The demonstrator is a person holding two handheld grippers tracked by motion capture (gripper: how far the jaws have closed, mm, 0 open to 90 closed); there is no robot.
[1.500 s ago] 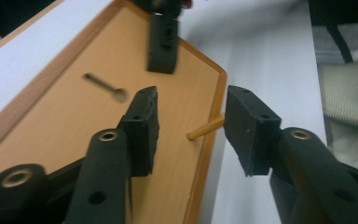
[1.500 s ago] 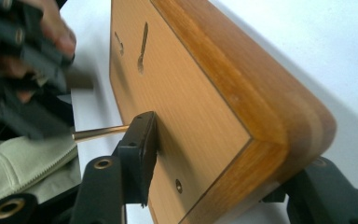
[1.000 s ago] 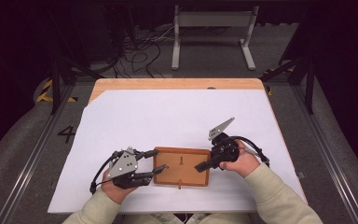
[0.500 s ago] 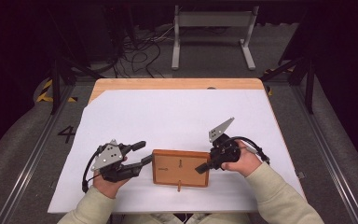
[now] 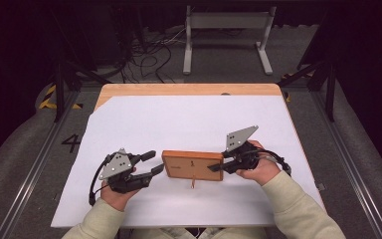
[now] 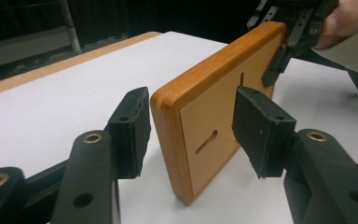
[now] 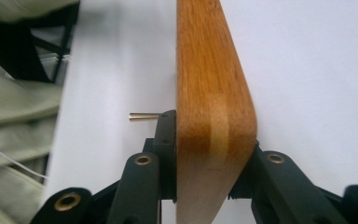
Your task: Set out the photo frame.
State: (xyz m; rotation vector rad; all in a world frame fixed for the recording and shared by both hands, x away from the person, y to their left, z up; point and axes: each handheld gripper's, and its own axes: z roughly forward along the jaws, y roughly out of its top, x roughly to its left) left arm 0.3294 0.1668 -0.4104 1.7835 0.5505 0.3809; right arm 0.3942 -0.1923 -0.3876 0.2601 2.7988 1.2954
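Two claws at the wooden board, which stands on edge near the tabletop's front. Right claw clamps the board's right end; left claw gapes astride its left end, untouching. Advice: centre pads, close squarely.

A white sheet covered most of the wooden table, leaving a bare strip along its far edge. Beyond the table, a white metal stand stood on the dark floor beside a tangle of cables. A painted "4" marked the floor at left.
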